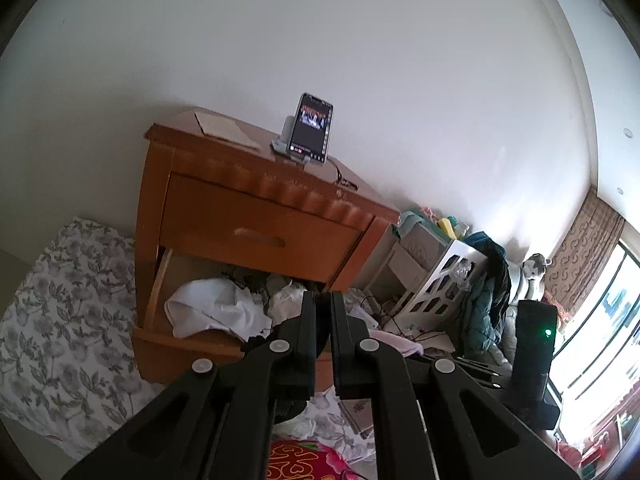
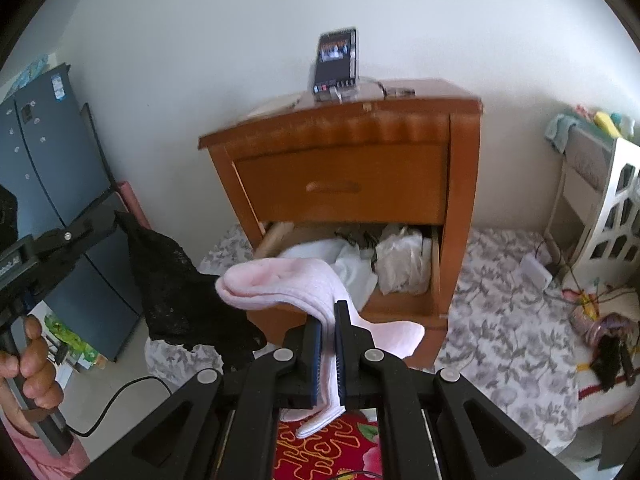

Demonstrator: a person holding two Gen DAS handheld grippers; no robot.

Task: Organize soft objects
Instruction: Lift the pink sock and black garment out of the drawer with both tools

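My right gripper (image 2: 328, 320) is shut on a pale pink sock (image 2: 280, 284), which folds over the jaws and hangs down below them. In the right wrist view my left gripper (image 2: 114, 216) comes in from the left, shut on a black lace garment (image 2: 180, 300) that dangles beside the sock. In the left wrist view the left gripper (image 1: 322, 300) shows its jaws together, with black cloth (image 1: 288, 408) under them. Both point at a wooden nightstand (image 2: 340, 172). Its lower drawer (image 2: 400, 300) is pulled out, and white clothes (image 2: 400, 264) lie crumpled inside.
A phone on a stand (image 2: 336, 66) sits on the nightstand top. A blue fridge (image 2: 52, 152) stands at left, a white cut-out panel (image 2: 616, 208) at right. Floral sheets (image 2: 500, 320) cover the floor. A red patterned cloth (image 2: 320, 452) lies below. A person's hand (image 2: 32, 368) grips the left handle.
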